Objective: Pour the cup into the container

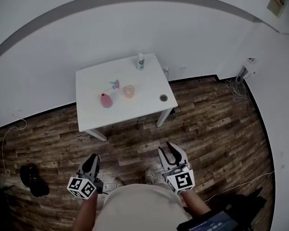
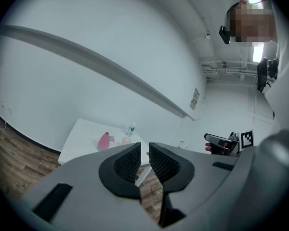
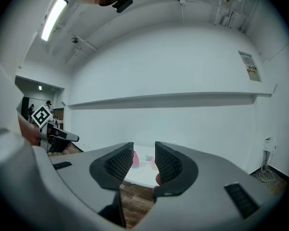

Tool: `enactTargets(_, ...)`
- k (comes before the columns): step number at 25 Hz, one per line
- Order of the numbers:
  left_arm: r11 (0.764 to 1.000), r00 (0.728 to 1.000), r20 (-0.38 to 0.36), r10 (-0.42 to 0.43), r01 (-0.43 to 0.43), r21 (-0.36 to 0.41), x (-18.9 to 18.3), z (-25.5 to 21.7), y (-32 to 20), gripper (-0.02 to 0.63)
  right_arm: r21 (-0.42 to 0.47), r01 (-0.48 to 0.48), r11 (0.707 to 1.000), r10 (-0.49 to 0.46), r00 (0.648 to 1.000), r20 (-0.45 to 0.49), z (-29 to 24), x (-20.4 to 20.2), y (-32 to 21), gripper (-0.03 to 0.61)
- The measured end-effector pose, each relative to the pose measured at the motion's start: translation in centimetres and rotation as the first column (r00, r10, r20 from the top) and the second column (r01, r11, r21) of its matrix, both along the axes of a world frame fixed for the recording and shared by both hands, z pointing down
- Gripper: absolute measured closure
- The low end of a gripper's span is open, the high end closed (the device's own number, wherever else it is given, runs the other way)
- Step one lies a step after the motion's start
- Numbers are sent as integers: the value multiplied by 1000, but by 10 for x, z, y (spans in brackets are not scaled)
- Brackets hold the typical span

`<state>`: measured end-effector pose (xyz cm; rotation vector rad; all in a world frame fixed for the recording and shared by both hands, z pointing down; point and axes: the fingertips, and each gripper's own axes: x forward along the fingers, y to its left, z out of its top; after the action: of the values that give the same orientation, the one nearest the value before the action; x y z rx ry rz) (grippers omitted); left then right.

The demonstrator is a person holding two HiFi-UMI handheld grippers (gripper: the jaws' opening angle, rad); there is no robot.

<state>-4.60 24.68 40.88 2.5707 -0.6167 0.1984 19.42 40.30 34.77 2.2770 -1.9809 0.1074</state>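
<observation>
Wood-plank floor and white walls fill the head view, with a white table standing well ahead of the person. On it the cup, pale and see-through, sits near the middle, a pink bottle-shaped vessel just to its left (probably the container, though I cannot be sure). A white bottle stands at the far edge. The left tool and right tool are both held low by the person's waist, well short of the table.

From the left gripper view, the left tool shows its jaws a narrow gap apart with nothing in it. Beyond them are the table, the pink vessel and the cup.

From the right gripper view, the right tool is drawn in to closed, with only a slit between the pads and nothing held. The pink vessel shows through it.

The cup looks light and thin-walled, so likely to flex or tip. A gentle hold across its mid-wall, below the rim, seems safest. Whether it holds anything cannot be made out.
</observation>
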Motion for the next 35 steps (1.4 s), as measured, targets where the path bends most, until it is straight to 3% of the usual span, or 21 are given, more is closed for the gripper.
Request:
enactTargets(18, 997, 997, 33, -75, 75, 9, 59, 3, 43, 552, 26, 43, 999, -43, 999, 24, 2, 68, 35, 454)
enactTargets(35, 995, 994, 49, -95, 94, 22, 69, -1, 57, 552, 21, 66, 998, -68, 992, 104, 15, 69, 61, 453)
